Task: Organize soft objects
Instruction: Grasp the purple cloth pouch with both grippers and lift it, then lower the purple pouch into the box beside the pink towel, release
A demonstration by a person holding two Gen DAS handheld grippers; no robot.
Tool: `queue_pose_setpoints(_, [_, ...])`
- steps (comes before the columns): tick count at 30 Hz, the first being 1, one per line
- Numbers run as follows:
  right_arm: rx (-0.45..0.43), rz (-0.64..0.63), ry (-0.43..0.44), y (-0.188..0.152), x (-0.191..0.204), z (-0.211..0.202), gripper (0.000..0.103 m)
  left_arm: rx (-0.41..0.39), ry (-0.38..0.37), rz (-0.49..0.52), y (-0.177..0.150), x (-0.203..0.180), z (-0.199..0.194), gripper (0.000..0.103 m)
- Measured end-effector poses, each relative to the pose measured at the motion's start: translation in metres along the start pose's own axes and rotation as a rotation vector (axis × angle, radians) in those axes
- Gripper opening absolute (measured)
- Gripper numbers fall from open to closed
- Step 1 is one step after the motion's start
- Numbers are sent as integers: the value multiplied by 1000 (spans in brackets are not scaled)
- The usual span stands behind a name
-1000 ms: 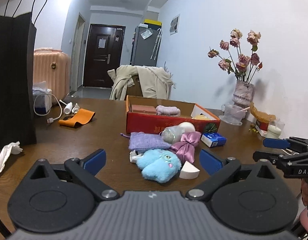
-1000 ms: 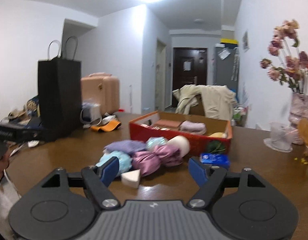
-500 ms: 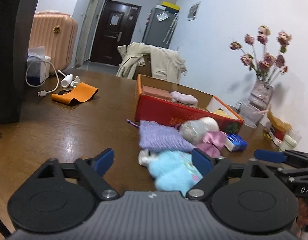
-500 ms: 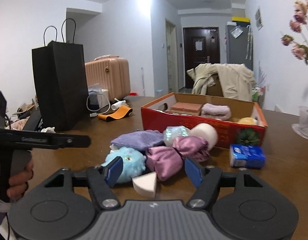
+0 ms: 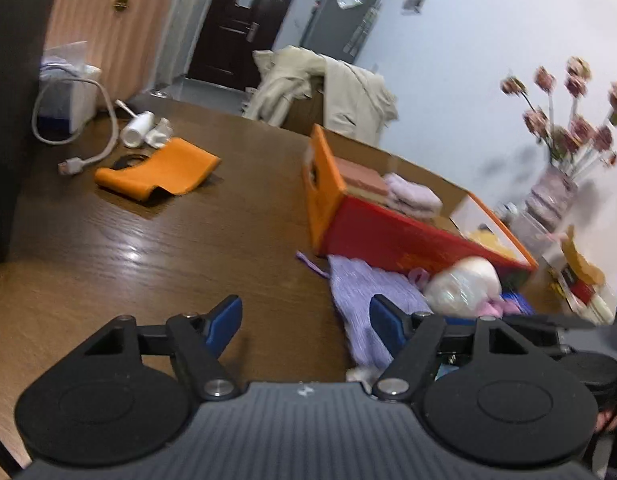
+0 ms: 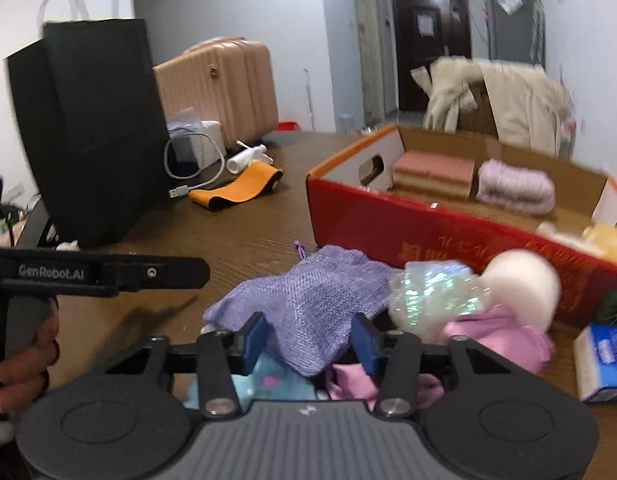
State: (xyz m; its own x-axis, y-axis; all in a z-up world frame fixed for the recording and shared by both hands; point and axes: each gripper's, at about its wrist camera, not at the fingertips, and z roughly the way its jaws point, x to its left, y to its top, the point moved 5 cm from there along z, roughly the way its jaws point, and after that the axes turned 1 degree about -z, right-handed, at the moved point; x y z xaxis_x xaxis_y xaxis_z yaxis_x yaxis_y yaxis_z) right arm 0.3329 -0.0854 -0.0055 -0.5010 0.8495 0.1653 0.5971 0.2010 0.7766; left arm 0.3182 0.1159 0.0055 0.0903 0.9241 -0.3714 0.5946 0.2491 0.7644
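A pile of soft things lies in front of a red cardboard box (image 6: pixel 388 220): a lilac knit pouch (image 6: pixel 308 300), a light blue plush (image 6: pixel 280 384), a pink satin bow (image 6: pixel 504 336), an iridescent ball (image 6: pixel 436 292) and a white ball (image 6: pixel 520 280). The box holds a pink block (image 6: pixel 432 168) and a lilac roll (image 6: pixel 516 188). My right gripper (image 6: pixel 307 342) is open, its fingers low over the pouch and plush. My left gripper (image 5: pixel 304 320) is open over bare table, the pouch (image 5: pixel 364 292) at its right finger. It also shows in the right wrist view (image 6: pixel 96 272).
A black paper bag (image 6: pixel 92 132) stands at the left on the wooden table (image 5: pixel 128 248). An orange cloth (image 5: pixel 160 172), a white cable (image 5: pixel 88 152) and small white bottles lie behind. A blue packet (image 6: pixel 604 360) and a flower vase (image 5: pixel 552 196) are at the right.
Both grippers moved forward and down toward the pile. The right gripper now straddles the pouch and plush; the left swung left, off the plush.
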Motion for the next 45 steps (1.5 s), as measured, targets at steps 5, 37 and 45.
queue_pose_setpoints(5, [-33, -14, 107, 18, 28, 14, 12, -11, 15, -125, 6, 33, 0, 72])
queue_pose_setpoints(37, [0, -178, -56, 16, 25, 11, 7, 13, -23, -94, -25, -25, -22, 6])
queue_pose_setpoints(45, [-197, -112, -98, 28, -11, -99, 7, -55, -179, 20, -8, -100, -45, 6])
